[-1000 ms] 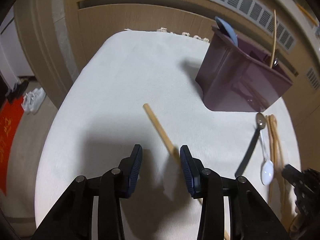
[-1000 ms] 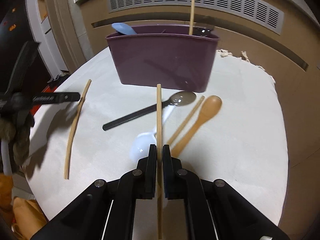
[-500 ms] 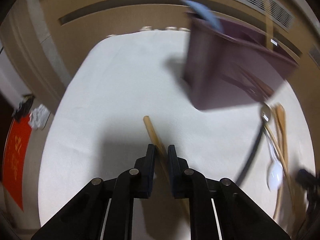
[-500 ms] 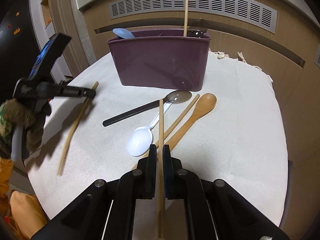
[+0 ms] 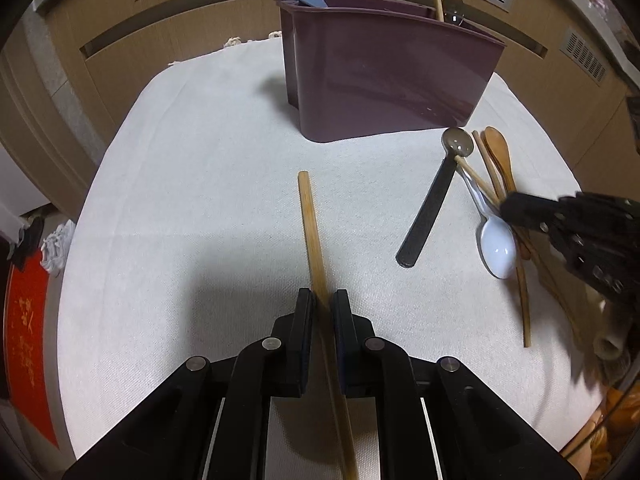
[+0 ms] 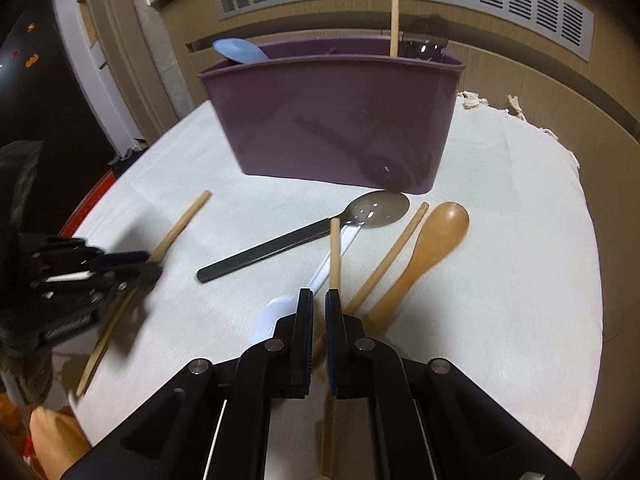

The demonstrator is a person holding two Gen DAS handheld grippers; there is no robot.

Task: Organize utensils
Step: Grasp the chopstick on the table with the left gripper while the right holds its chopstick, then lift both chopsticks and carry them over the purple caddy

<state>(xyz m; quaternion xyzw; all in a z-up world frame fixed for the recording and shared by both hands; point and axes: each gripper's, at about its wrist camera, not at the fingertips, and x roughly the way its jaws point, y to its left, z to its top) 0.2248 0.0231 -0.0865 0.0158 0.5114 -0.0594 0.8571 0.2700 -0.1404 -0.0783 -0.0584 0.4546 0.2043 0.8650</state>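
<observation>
Between each gripper's jaws, seemingly, a chopstick (image 5: 313, 232).

Both the left gripper (image 5: 323, 304) and the right gripper (image 6: 316, 306) are matte black, with angular linkage arms, round silver pivot screws, dark blue pads (image 6: 330, 312) and thin white lines running down their bodies.

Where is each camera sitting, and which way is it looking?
Left wrist: sits on the left hand-held gripper, looking along its black fingers, shut on a chopstick, toward the purple holder.
Right wrist: sits on the right hand-held gripper, whose black fingers are shut on another chopstick, facing the holder's long side.
Both show the holder, the black-handled spoon and each other's gripper.
</observation>
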